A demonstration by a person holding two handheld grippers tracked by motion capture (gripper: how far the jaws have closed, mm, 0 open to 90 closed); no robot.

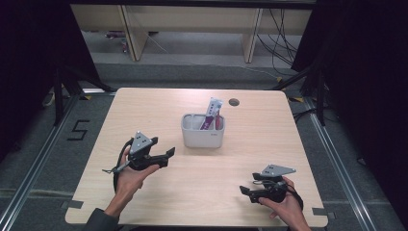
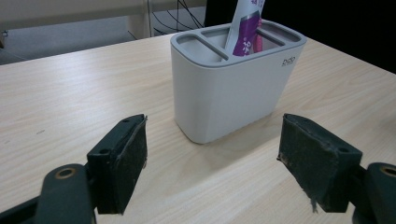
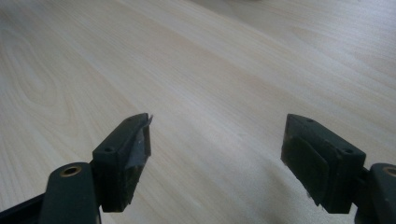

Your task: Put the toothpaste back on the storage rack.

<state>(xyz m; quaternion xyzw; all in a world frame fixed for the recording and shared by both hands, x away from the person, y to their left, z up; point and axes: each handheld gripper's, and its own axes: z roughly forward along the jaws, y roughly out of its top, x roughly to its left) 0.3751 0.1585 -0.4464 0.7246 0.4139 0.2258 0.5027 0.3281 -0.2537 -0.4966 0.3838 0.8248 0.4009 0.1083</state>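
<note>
A white holder (image 1: 202, 131) with several compartments stands at the table's middle, and a purple-and-white tube (image 1: 211, 113) leans upright in its right part. In the left gripper view the holder (image 2: 233, 88) rises just ahead of the jaws, the tube (image 2: 245, 28) poking out of its top. My left gripper (image 1: 168, 155) is left of the holder, apart from it, open and empty (image 2: 212, 161). My right gripper (image 1: 244, 190) rests low near the front right, pointing left, open with bare wood between its pads (image 3: 217, 156).
The wooden table (image 1: 144, 110) has a round cable hole (image 1: 234, 102) at its back edge behind the holder. Dark curtains flank the table, and cables and desk legs lie on the floor beyond it.
</note>
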